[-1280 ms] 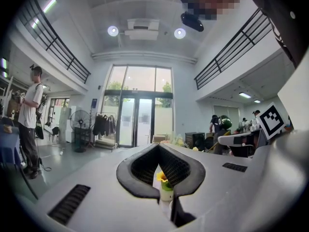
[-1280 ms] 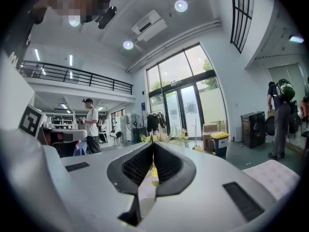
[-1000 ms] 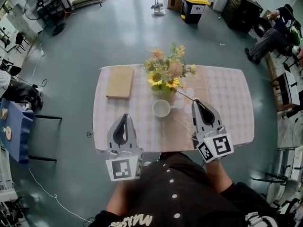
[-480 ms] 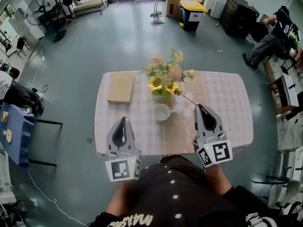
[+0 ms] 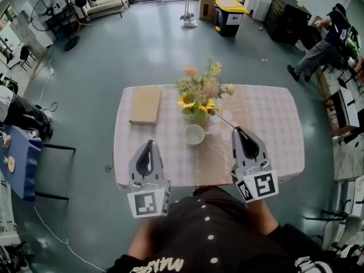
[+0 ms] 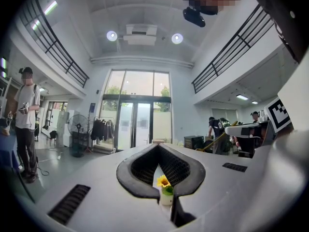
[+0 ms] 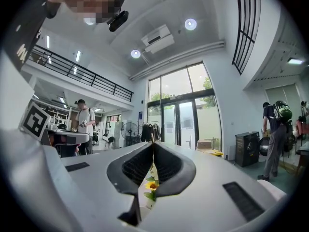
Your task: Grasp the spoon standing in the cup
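Note:
A white cup [image 5: 194,134] stands on the checked tablecloth in front of the flower vase [image 5: 196,114], with nothing in it. My right gripper [image 5: 237,129] is to the right of the cup, shut on a thin spoon [image 5: 224,120] that slants up-left toward the flowers. In the right gripper view the jaws [image 7: 153,144] meet, and a thin sliver of the handle pokes out past the tips. My left gripper [image 5: 149,142] hovers over the table's near left part, shut and holding nothing. Its closed tips [image 6: 158,146] frame the sunflower vase [image 6: 166,196].
A tan book [image 5: 145,104] lies on the table [image 5: 273,124] at the back left. The bouquet rises above the cup. Chairs flank the table on the left and right. People stand or sit at the room's edges, and a yellow-lidded bin [image 5: 229,7] is far behind.
The head camera has tilted a little, so the table sits slightly lower in view. The right gripper keeps its hold on the spoon; neither gripper has moved much relative to the cup.

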The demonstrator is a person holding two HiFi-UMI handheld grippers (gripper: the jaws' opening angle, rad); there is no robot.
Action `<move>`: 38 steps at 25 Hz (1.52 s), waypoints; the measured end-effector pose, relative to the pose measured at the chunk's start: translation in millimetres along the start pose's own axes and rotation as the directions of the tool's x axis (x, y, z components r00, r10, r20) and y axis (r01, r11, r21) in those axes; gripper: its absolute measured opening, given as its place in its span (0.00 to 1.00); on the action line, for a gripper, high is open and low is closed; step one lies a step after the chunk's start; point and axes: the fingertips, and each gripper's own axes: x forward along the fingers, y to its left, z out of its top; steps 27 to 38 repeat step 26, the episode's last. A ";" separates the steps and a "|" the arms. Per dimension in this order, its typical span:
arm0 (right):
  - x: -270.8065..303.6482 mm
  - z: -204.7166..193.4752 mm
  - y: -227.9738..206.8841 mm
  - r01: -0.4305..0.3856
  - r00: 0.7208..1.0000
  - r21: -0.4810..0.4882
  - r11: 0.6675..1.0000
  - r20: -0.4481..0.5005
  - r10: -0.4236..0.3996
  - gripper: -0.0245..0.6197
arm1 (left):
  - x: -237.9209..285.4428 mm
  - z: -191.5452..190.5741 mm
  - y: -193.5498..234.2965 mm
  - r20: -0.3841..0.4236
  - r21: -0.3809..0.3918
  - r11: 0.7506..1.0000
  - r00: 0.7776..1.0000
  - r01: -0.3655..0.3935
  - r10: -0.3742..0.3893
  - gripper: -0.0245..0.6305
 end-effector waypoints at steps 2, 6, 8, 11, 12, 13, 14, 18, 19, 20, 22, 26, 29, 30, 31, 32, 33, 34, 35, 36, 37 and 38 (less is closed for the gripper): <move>0.3 -0.1 -0.5 -0.002 1.000 -0.002 1.000 -0.002 0.002 0.05 | 0.4 0.2 -0.3 -0.008 -0.006 1.000 1.000 -0.006 0.006 0.07; 1.4 -3.8 -2.0 -0.004 1.000 0.009 1.000 -0.008 0.004 0.05 | -0.1 -2.1 -1.9 -0.003 -0.006 1.000 1.000 0.000 0.000 0.06; 1.4 -5.6 -3.0 -0.004 1.000 0.011 1.000 -0.010 0.004 0.05 | -0.3 -3.7 -3.5 0.002 -0.003 1.000 1.000 0.007 -0.007 0.07; 2.1 -8.4 -1.7 -0.006 1.000 0.013 1.000 -0.013 0.006 0.05 | -0.2 -4.1 -1.1 -0.013 -0.006 1.000 1.000 -0.008 0.008 0.07; 2.6 -9.0 -0.6 -0.007 1.000 0.012 1.000 -0.013 0.007 0.05 | -0.3 -4.0 0.3 -0.019 -0.009 1.000 1.000 -0.014 0.014 0.07; 3.3 -9.1 0.6 -0.008 1.000 0.010 1.000 -0.013 0.008 0.05 | -0.3 -3.8 1.2 -0.022 -0.011 1.000 1.000 -0.017 0.017 0.06; 3.9 -8.7 1.4 -0.008 1.000 0.008 1.000 -0.013 0.008 0.05 | 0.0 -3.3 1.7 -0.022 -0.011 1.000 1.000 -0.017 0.017 0.06; 3.5 -7.5 0.7 -0.007 1.000 0.006 1.000 -0.014 0.007 0.05 | 1.0 -1.6 -0.5 -0.012 -0.009 1.000 1.000 -0.010 0.010 0.07; 2.7 -7.4 0.3 -0.007 1.000 0.006 1.000 -0.014 0.007 0.05 | 0.6 -1.7 -1.2 -0.015 -0.010 1.000 1.000 -0.011 0.011 0.07; 2.0 -7.2 -0.1 -0.007 1.000 0.006 1.000 -0.014 0.008 0.05 | 0.4 -1.8 -1.8 -0.019 -0.011 1.000 1.000 -0.013 0.012 0.07; 1.8 -7.2 -1.1 -0.007 1.000 0.006 1.000 -0.014 0.007 0.05 | 0.9 -2.2 -2.4 -0.023 -0.011 1.000 1.000 -0.014 0.014 0.07; 2.7 -8.3 -2.1 -0.007 1.000 0.005 1.000 -0.016 0.007 0.05 | 2.4 -3.1 -3.2 -0.022 -0.010 1.000 1.000 -0.013 0.012 0.07; 2.7 -8.3 -2.1 -0.007 1.000 0.005 1.000 -0.016 0.007 0.05 | 2.4 -3.1 -3.2 -0.022 -0.010 1.000 1.000 -0.013 0.012 0.07; 2.7 -8.3 -2.1 -0.007 1.000 0.005 1.000 -0.016 0.007 0.05 | 2.4 -3.1 -3.2 -0.022 -0.010 1.000 1.000 -0.013 0.012 0.07; 2.7 -8.3 -2.1 -0.007 1.000 0.005 1.000 -0.016 0.007 0.05 | 2.4 -3.1 -3.2 -0.022 -0.010 1.000 1.000 -0.013 0.012 0.07; 2.7 -8.3 -2.1 -0.007 1.000 0.005 1.000 -0.016 0.007 0.05 | 2.4 -3.1 -3.2 -0.022 -0.010 1.000 1.000 -0.013 0.012 0.07; 2.7 -8.3 -2.1 -0.007 1.000 0.005 1.000 -0.016 0.007 0.05 | 2.4 -3.1 -3.2 -0.022 -0.010 1.000 1.000 -0.013 0.012 0.07; 2.7 -8.3 -2.1 -0.007 1.000 0.005 1.000 -0.016 0.007 0.05 | 2.4 -3.1 -3.2 -0.022 -0.010 1.000 1.000 -0.013 0.012 0.07; 2.7 -8.3 -2.1 -0.007 1.000 0.005 1.000 -0.016 0.007 0.05 | 2.4 -3.1 -3.2 -0.022 -0.010 1.000 1.000 -0.013 0.012 0.07; 2.7 -8.3 -2.1 -0.007 1.000 0.005 1.000 -0.016 0.007 0.05 | 2.4 -3.1 -3.2 -0.022 -0.010 1.000 1.000 -0.013 0.012 0.07; 2.7 -8.3 -2.1 -0.007 1.000 0.005 1.000 -0.016 0.007 0.05 | 2.4 -3.1 -3.2 -0.022 -0.010 1.000 1.000 -0.013 0.012 0.07; 2.7 -8.3 -2.1 -0.007 1.000 0.005 1.000 -0.016 0.007 0.05 | 2.4 -3.1 -3.2 -0.022 -0.010 1.000 1.000 -0.013 0.012 0.07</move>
